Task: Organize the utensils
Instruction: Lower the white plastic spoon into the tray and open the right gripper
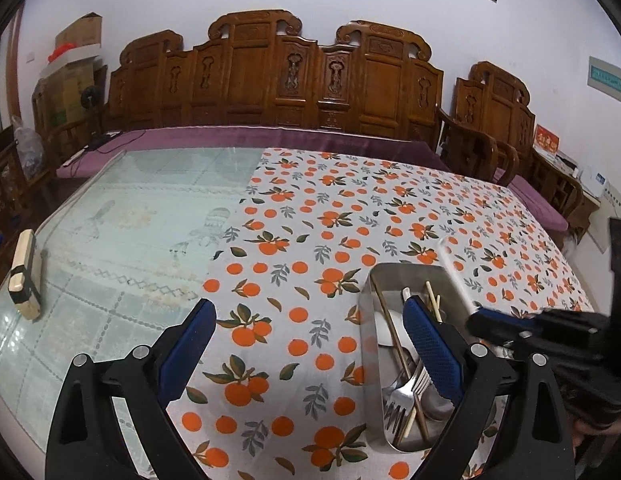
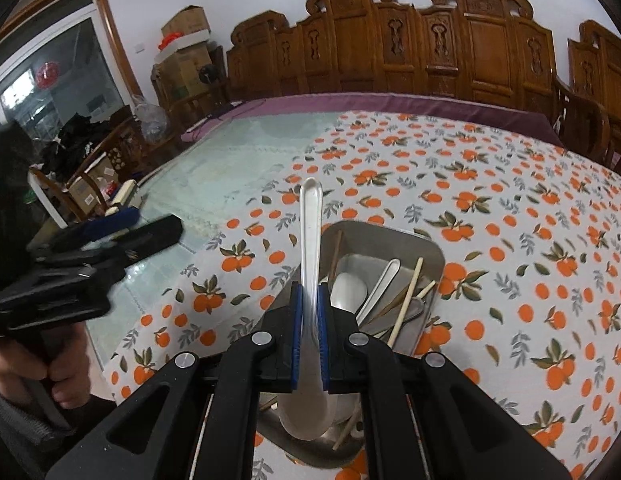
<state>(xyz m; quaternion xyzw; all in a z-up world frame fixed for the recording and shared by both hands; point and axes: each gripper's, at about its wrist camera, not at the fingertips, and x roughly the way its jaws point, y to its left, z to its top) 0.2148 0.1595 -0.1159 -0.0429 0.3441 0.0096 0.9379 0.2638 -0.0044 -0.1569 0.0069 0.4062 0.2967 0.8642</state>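
Right wrist view: the right gripper (image 2: 310,312) is pinching a white ceramic spoon (image 2: 310,240) by the handle, blue pads (image 2: 296,332) squeezing it from both sides, handle sticking out toward 12 o'clock and the bowl end hanging down near the camera. Just past it, at about 1 o'clock, the metal tray (image 2: 430,256) is sitting on the orange-print tablecloth (image 2: 510,200), holding another white spoon (image 2: 348,288), chopsticks (image 2: 408,300) and other metal bits piled together. Over at 9 o'clock the left gripper (image 2: 122,236) is hovering above the glassy part of the bench (image 2: 214,168), with the person's hand (image 2: 58,376) wrapping its grip.

Left wrist view: the left gripper (image 1: 306,312) is hanging spread wide with nothing between its fingers. The same tray (image 1: 368,360) is sitting at 3 o'clock, partly behind the right-hand finger, with forks (image 1: 402,396) and chopsticks (image 1: 432,300) showing inside. A wooden block wrapped in black tape (image 1: 24,272) is lying at 9 o'clock near the bench edge.
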